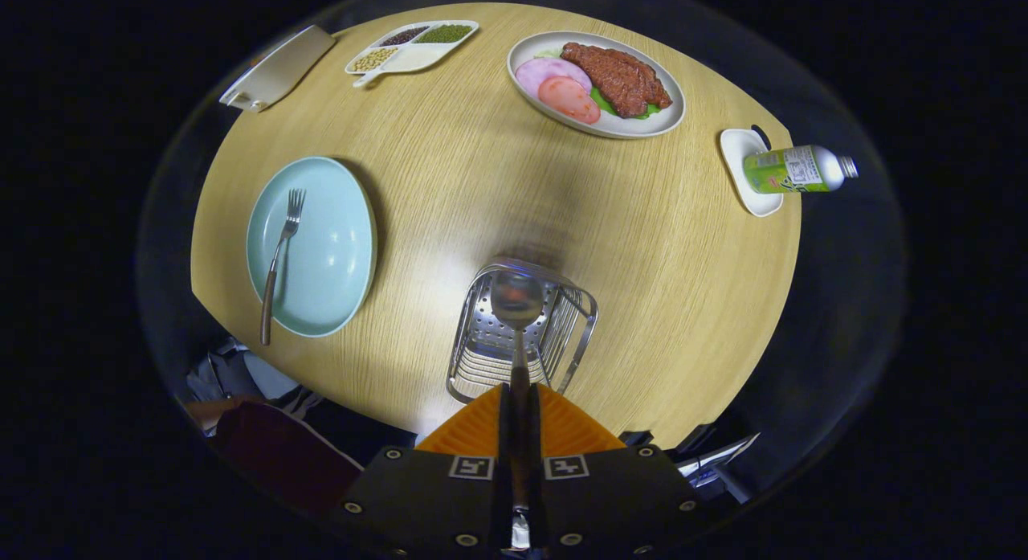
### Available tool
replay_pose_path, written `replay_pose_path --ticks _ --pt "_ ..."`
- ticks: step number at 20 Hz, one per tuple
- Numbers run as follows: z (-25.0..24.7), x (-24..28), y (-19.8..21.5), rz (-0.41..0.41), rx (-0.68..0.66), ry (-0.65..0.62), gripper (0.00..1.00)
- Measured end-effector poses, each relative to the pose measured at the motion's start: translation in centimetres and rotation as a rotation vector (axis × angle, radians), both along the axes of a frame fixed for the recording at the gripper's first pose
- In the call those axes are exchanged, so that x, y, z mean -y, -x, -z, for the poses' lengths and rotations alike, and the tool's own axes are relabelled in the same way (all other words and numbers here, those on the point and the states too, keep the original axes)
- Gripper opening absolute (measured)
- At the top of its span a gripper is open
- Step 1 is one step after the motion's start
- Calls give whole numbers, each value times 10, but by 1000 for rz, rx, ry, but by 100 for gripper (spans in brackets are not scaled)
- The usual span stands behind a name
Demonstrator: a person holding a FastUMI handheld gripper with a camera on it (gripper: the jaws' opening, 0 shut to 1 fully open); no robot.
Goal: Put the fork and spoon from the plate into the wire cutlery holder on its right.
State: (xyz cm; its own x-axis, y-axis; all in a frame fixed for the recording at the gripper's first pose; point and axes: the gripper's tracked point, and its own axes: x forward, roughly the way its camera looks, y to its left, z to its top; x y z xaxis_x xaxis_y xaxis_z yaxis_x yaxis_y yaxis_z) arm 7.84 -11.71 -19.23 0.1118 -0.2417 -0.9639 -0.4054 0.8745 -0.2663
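Observation:
My gripper [519, 399] is shut on the handle of a spoon [516, 303], held high above the round wooden table. The spoon's bowl points forward and hangs over the wire cutlery holder [482, 343], which stands just ahead of the fingers. To the holder's left lies the pale blue plate [333, 255]. A fork [279, 259] with a brown handle rests on that plate, tines pointing away and the handle end sticking over the near rim.
Beyond the holder are an oval plate with meat and ham slices [671, 114], a divided dish of beans [418, 58], a beige flat case [277, 68], and a small white dish [735, 146] with a green bottle [795, 169] lying on it at the right.

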Motion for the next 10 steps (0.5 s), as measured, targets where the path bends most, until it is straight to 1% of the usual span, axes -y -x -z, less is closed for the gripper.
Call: replay_pose_path --ticks 2,3,4,5,6,7,8,9,10 --pt "-5 -1 4 15 14 -20 11" --pt "-8 -2 4 19 22 -28 15" --pt "-11 0 5 24 35 -32 21" --pt "-17 -1 4 32 61 -40 36" --pt "-23 -5 1 36 97 -55 48" --pt "-29 -11 0 40 135 -76 65" --pt "-35 -21 -1 39 170 -104 69" --pt "-41 -31 -2 36 213 -125 80" --pt "-45 -41 -3 30 252 -138 88"
